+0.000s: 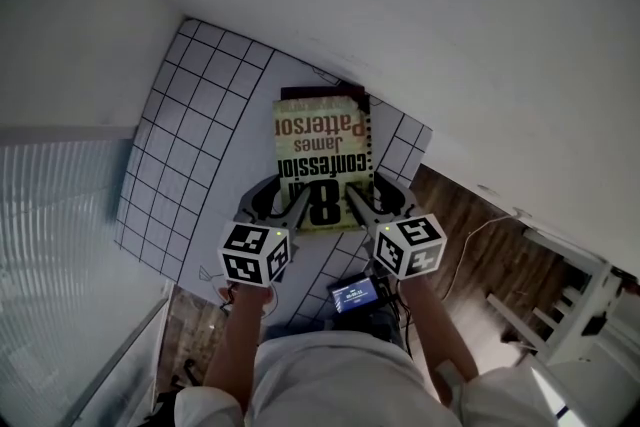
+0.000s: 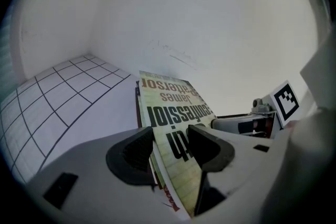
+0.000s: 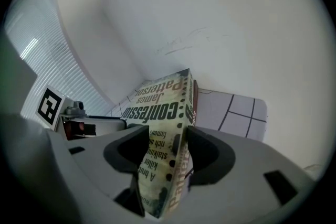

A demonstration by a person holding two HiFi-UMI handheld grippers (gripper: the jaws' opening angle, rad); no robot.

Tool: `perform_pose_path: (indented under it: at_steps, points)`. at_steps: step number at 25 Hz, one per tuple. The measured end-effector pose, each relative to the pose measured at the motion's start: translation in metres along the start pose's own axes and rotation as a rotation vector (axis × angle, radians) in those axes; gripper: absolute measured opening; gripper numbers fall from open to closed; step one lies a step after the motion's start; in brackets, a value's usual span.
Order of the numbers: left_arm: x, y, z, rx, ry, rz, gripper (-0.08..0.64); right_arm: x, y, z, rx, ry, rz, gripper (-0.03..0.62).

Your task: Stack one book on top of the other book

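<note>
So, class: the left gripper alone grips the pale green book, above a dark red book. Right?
No: both grip it. The right gripper view shows the right gripper shut on the pale green book too; the left gripper grips it, above the dark red book.

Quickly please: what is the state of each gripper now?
Left gripper: jaws closed on the green book, at its near edge.
Right gripper: jaws closed on the same book.
</note>
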State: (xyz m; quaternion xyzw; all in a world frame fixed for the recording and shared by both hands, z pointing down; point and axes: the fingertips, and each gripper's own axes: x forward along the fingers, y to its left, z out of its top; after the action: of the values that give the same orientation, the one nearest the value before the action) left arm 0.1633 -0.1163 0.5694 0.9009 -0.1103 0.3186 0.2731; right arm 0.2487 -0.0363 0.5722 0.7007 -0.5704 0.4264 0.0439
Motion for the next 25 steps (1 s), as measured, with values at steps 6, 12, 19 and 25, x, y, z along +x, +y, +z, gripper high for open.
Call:
perform_pose_path:
  at_steps: [6, 12, 19, 25]
  points:
    - [0.005, 0.004, 0.010, 0.012, 0.001, 0.003, 0.219, 0.005, -0.002, 0.009, -0.010, -0.014, -0.014, 0.233]
    - [0.010, 0.007, 0.014, 0.023, 0.005, 0.006, 0.219, 0.010, -0.004, 0.012, -0.014, -0.012, -0.023, 0.233]
    - [0.013, 0.010, 0.018, 0.029, -0.006, 0.007, 0.219, 0.013, -0.005, 0.015, -0.034, -0.010, -0.020, 0.235]
    - [0.015, 0.010, 0.016, 0.039, -0.013, 0.019, 0.219, 0.016, -0.005, 0.015, -0.112, 0.004, -0.059, 0.238]
